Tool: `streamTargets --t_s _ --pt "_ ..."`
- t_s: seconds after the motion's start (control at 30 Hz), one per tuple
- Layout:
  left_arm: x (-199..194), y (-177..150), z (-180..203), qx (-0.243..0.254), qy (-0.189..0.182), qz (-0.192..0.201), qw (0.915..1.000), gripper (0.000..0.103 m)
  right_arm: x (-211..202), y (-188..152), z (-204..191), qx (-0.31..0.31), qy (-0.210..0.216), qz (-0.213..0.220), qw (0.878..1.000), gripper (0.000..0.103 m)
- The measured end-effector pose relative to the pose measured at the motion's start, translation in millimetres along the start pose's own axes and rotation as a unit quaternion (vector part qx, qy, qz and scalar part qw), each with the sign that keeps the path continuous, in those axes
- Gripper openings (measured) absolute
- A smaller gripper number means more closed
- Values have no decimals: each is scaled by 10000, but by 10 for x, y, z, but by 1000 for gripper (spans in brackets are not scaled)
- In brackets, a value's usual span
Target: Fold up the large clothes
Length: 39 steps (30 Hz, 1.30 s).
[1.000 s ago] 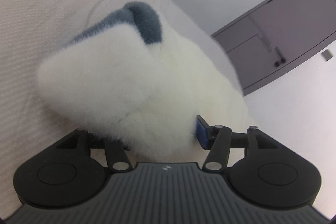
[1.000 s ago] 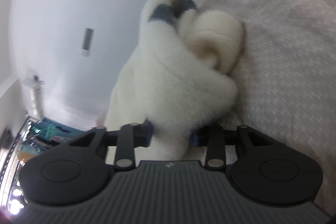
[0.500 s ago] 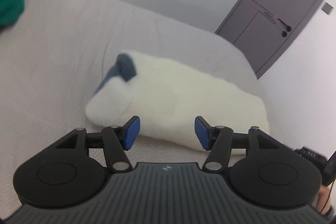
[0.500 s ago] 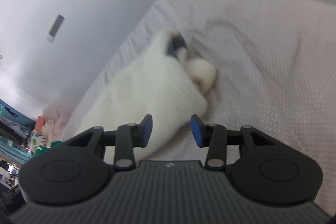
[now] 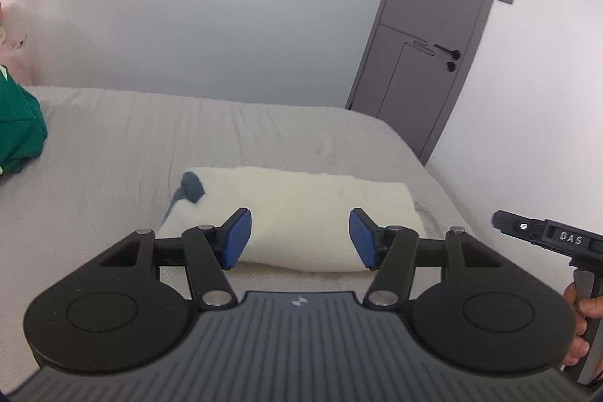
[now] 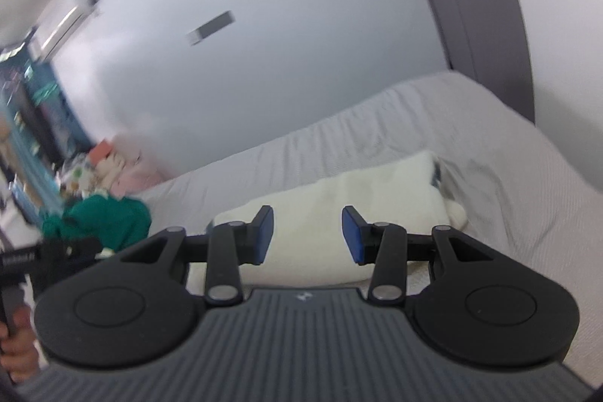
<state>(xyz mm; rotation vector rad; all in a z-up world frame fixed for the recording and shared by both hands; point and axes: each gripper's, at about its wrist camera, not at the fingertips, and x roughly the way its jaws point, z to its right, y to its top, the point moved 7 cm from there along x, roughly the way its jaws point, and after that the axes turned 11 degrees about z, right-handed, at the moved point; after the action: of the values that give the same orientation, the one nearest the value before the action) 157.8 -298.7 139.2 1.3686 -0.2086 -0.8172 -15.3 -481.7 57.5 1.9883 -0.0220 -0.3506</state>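
A folded white fleece garment (image 5: 301, 210) with a grey-blue trim (image 5: 190, 189) at one end lies as a long bundle on the grey bed (image 5: 113, 153). My left gripper (image 5: 299, 238) hangs above and in front of it, open, nothing between its blue pads. In the right wrist view the same white bundle (image 6: 339, 198) lies across the bed (image 6: 508, 176). My right gripper (image 6: 307, 238) is also open and held clear above it. Each handle shows in the other's view, with a hand (image 5: 582, 326) on one.
A green garment (image 5: 19, 134) lies at the bed's left side, seen too in the right view as a green heap (image 6: 109, 217). A grey door (image 5: 433, 36) stands behind the bed's far right corner. Cluttered shelves (image 6: 26, 138) fill the left.
Both grippers let go of the white bundle, rose and drew back from it, and rolled level. The bundle now lies alone on the bed.
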Motion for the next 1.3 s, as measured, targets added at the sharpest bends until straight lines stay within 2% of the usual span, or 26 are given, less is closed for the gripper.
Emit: streamTargets --t_s 0.17,0.3,0.53,0.87,1.13,1.3 --pt "-388 -55 74 259 298 396 9984 63 -203 -113 -275 -437 93 49 9990 44" --pt "-584 -170 140 425 230 429 9979 64 -359 -222 -416 -636 162 97 9978 44" --pt "-786 -466 186 375 20 430 9984 64 -607 -437 -606 -1025 100 220 9944 44" --pt "-875 -783 189 459 -17 448 9979 64 -664 -723 -679 -1190 -8 138 9928 43" --pt "-785 -918 34 389 187 367 9984 64 -647 -927 -684 -1225 -80 9 9924 43" --pt "-753 -992 -12 416 286 350 9981 68 -634 -987 -655 -1201 -119 -65 9927 43"
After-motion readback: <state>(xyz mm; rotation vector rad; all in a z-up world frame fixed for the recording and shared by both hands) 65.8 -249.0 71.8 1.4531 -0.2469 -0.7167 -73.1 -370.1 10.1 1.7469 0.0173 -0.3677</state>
